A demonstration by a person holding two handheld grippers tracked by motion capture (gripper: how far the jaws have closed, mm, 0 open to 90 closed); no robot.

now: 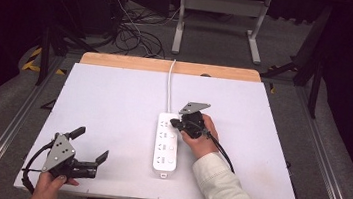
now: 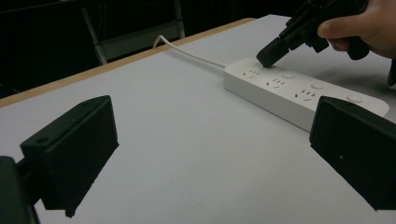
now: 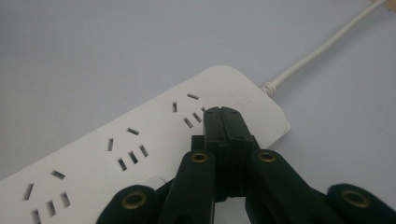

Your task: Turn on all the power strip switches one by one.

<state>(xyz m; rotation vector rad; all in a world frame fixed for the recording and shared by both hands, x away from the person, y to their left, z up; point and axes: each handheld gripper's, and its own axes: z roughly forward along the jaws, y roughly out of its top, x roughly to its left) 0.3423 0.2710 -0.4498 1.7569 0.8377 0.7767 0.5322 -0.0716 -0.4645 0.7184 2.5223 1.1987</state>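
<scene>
right black two-jaw gripper [image 1: 175,123] with its jaws pressed together, holding nothing, tip down on the far end of the long white plastic power strip [image 1: 166,146].

left black two-jaw gripper [image 1: 91,148] sits near the table's front left corner with jaws spread wide and nothing between them, well apart from the strip, with a broad bare stretch of white tabletop [image 1: 113,102] between. the strip lies lengthwise right of the table's middle, its white cable [image 1: 169,86] running off over the wooden far edge [image 1: 168,67]; open room lies to its right too. the right gripper view shows the closed tip beside the end socket's slots, near the cable joint; the left gripper view shows round buttons beside each socket group. the strip is clean, with rounded corners.
</scene>
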